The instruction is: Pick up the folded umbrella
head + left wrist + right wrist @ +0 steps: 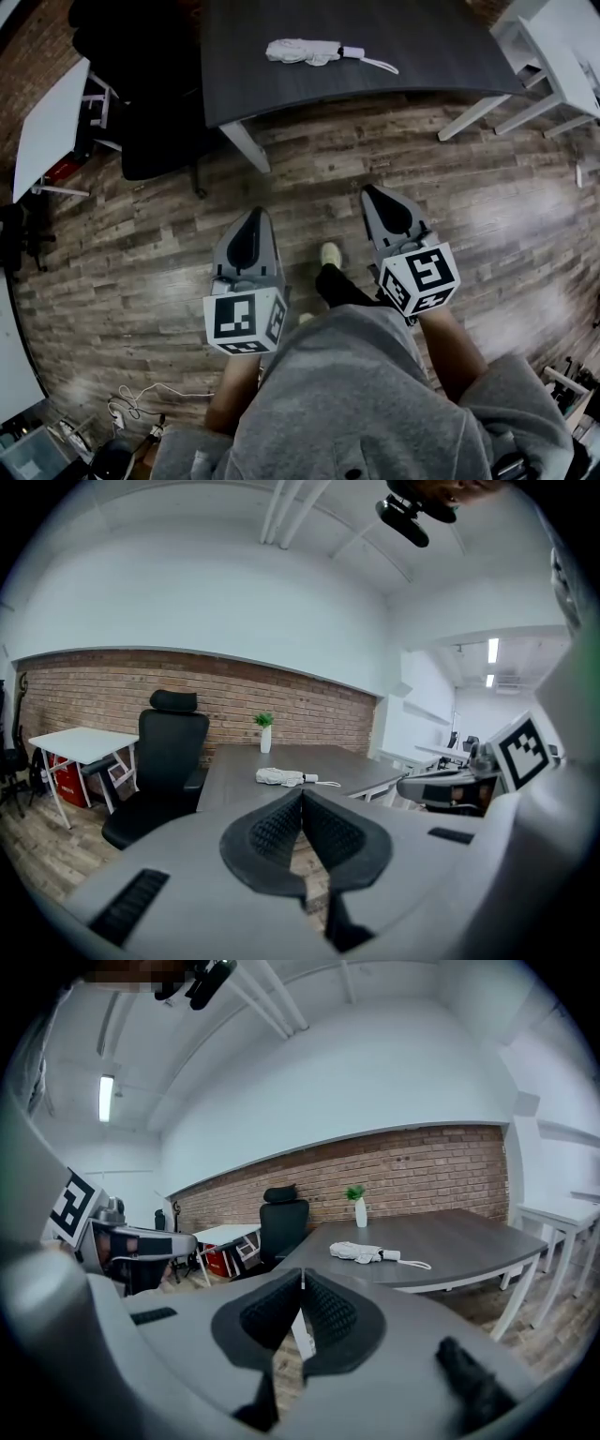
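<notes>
Person in grey sweatshirt (356, 394) stands on wood-plank floor (141, 272). Left gripper (251, 217) and right gripper (373, 194) side by side, apart — both jaw pairs pressed together, nothing between. Ahead, dark grey table (441, 47). White folded umbrella (302, 52) lies on it, well beyond both grippers. Black office chair (169, 761) beside table, potted plant (265, 731) at table's far end — brick wall (94, 691) behind.

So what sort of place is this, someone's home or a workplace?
Most likely an office: a large dark desk with a black swivel chair beside it, smaller white desks around, a brick wall behind, and a wood-plank floor.
</notes>
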A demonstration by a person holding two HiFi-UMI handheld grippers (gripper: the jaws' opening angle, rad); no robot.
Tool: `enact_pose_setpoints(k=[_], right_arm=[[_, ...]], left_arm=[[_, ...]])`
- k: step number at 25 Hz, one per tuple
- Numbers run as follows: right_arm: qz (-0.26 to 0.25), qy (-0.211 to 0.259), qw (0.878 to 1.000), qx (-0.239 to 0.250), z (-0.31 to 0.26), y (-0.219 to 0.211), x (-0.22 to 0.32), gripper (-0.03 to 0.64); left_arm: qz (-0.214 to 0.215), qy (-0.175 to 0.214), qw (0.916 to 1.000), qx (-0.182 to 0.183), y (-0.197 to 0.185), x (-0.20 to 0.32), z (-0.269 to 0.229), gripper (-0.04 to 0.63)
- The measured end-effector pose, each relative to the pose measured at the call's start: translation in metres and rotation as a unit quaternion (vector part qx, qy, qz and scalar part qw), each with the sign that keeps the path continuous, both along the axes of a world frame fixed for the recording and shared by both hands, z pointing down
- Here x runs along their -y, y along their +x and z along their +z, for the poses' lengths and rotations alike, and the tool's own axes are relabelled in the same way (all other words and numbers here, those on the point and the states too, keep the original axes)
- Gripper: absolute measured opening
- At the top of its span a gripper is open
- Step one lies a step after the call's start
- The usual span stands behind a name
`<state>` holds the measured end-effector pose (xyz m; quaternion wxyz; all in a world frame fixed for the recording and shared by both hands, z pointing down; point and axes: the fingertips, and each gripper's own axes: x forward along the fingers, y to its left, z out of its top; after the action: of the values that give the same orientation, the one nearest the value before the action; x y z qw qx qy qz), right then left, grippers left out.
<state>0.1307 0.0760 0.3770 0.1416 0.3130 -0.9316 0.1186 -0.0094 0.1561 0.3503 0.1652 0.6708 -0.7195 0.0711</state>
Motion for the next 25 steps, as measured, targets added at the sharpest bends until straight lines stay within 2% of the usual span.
enact_pose_setpoints(k=[12,25], right_arm=[[0.0,-0.001,1.0,0.008,-0.002,0.0,0.063,0.025],[-0.002,0.007,1.0,0.015,-0.004,0.01,0.11,0.025]], left_arm=[[0.004,0.0,0.9999,0.011,0.003,0.066,-0.005,0.014],[0.005,0.007,0.9998,0.018,0.015,0.11,-0.008,0.014]])
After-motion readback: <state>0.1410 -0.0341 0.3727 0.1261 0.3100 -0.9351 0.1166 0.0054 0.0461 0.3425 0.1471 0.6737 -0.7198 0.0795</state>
